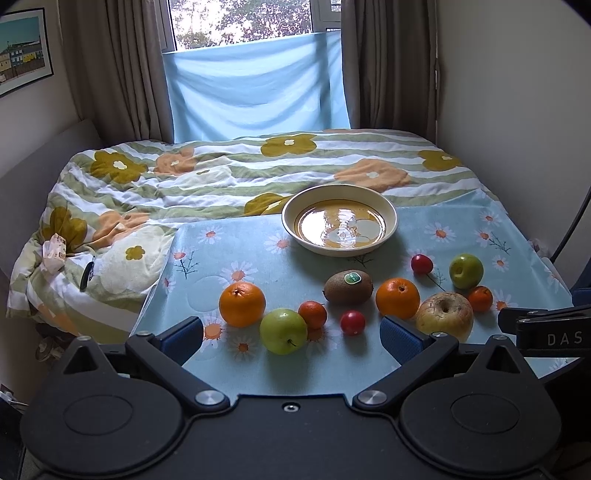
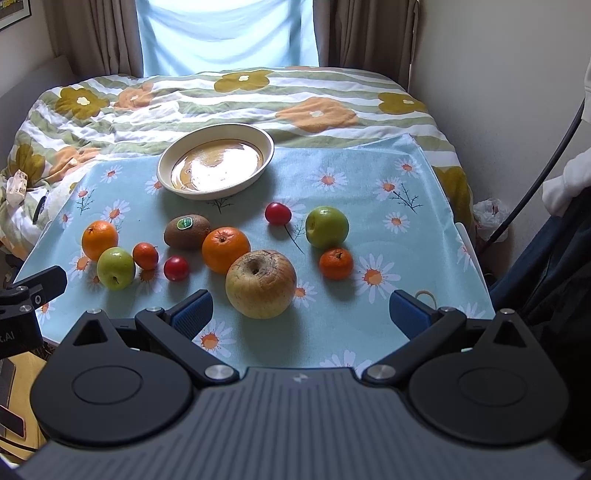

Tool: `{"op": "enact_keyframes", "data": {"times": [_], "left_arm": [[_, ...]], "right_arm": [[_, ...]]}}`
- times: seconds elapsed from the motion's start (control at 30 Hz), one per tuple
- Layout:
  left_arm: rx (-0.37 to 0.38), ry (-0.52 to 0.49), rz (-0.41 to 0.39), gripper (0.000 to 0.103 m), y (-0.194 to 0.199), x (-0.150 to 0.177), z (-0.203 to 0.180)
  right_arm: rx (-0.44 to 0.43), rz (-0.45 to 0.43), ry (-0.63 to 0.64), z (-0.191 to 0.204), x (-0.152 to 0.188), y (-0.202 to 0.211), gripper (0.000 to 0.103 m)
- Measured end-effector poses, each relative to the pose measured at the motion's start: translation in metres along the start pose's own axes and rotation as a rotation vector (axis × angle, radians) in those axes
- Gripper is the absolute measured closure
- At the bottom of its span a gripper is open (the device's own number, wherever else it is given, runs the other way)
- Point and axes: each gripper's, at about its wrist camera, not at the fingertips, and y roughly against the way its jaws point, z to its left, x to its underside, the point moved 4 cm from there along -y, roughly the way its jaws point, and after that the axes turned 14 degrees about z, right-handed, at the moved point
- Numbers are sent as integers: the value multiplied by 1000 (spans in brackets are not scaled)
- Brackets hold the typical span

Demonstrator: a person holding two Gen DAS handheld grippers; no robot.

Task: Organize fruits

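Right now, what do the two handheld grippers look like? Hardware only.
Both match: black bodies with two round black discs, silver pivot screws, angled black linkage arms, and blue textured pads on the fingers. The left gripper has a smooth black top plate with a centre screw; the right gripper has a ribbed grey top plate. White lettering "DAS" marks the right gripper's side. No hands or sleeves are visible.

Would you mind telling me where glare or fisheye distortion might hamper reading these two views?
Left wrist view: the window is blown out and reflects off the bowl floor; the edges bow and the corners vignette. Right wrist view: stronger glare whitens the bowl floor; the large apple stays sharp, with soft shadows. Both pairs of tongs stand open.
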Motion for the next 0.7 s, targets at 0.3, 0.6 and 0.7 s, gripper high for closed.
{"op": "enact_keyframes", "data": {"times": [0.3, 0.6, 0.7], "left_arm": [[-2, 2, 3, 0, 0, 0, 0], [-3, 15, 5, 0, -1, 0, 4], [-3, 15, 4, 0, 0, 0, 4]], "right_arm": [[3, -4, 5, 2, -2, 2, 0], [4, -5, 2, 2, -1, 2, 0], [3, -6, 4, 2, -1, 3, 0]]}}
